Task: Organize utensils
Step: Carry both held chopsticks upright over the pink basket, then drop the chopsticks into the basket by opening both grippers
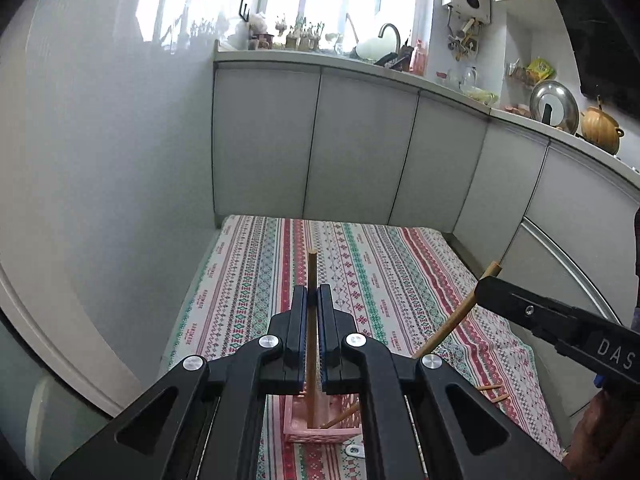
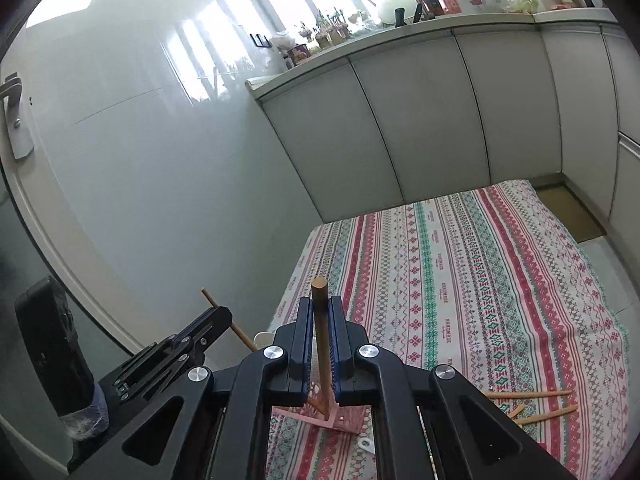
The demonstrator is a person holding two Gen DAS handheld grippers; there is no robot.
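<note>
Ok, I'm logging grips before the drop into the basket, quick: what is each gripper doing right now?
Left gripper: closed on a thin wooden chopstick.
Right gripper: closed on a thicker wooden stick.

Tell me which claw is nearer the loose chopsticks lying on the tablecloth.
Right. The right claw is just left of the loose chopsticks; the left claw is farther left, above the pink basket.
</note>
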